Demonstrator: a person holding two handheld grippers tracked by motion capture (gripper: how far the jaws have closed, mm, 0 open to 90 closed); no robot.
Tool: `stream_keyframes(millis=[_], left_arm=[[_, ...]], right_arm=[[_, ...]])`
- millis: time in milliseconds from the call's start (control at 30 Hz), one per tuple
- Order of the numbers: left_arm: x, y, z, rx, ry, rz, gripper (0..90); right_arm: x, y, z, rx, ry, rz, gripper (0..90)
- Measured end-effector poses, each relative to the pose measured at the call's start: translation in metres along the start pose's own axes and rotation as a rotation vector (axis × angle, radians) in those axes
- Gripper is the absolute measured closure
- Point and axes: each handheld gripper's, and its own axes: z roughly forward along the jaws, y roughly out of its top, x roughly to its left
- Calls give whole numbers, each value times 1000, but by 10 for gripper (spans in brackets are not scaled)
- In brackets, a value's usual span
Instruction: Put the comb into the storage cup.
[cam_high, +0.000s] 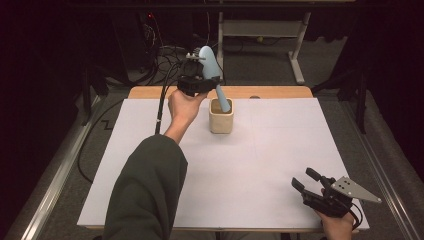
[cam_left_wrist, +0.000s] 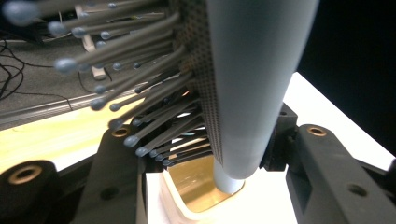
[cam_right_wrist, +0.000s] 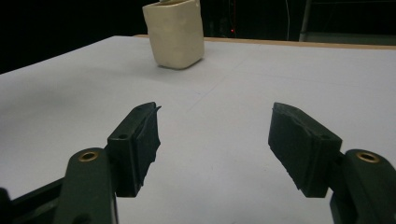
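1 hairbrush (cam_high: 211, 70), clamped in the left hand-held gripper (cam_high: 196, 82), tilts with its handle end apparently dipping into the cup (cam_high: 221, 121) directly below; right hand-held gripper (cam_high: 320, 192) rests wide, empty, well apart.

1 hairbrush (cam_high: 212, 75), 1 cup (cam_high: 221, 120) (cream), 2 grippers (cam_high: 196, 75) (cam_high: 312, 187)

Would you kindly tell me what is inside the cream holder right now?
The light-blue hairbrush's handle end stands in the cream holder, gripped by the left gripper. The holder's bottom is hidden by its wall.
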Motion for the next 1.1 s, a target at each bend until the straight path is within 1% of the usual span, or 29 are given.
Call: stream_keyframes(millis=[167, 300, 367, 667, 733, 1100], left_arm=[[1, -1, 7, 1, 10, -8, 547], [0, -3, 12, 9, 20, 4, 547], [0, -3, 13, 8, 23, 1, 546], [3, -6, 17, 19, 45, 5, 546], [2, -7, 18, 13, 50, 17, 546], [3, -9, 22, 29, 57, 18, 546]], right_arm=[[0, 0, 0, 1, 2, 6, 340], [0, 0, 0, 2, 1, 6, 340], [0, 0, 0, -2, 4, 8, 340], [0, 0, 0, -2, 5, 9, 340], [0, 0, 0, -2, 6, 7, 341], [0, 0, 0, -7, 6, 3, 341]])
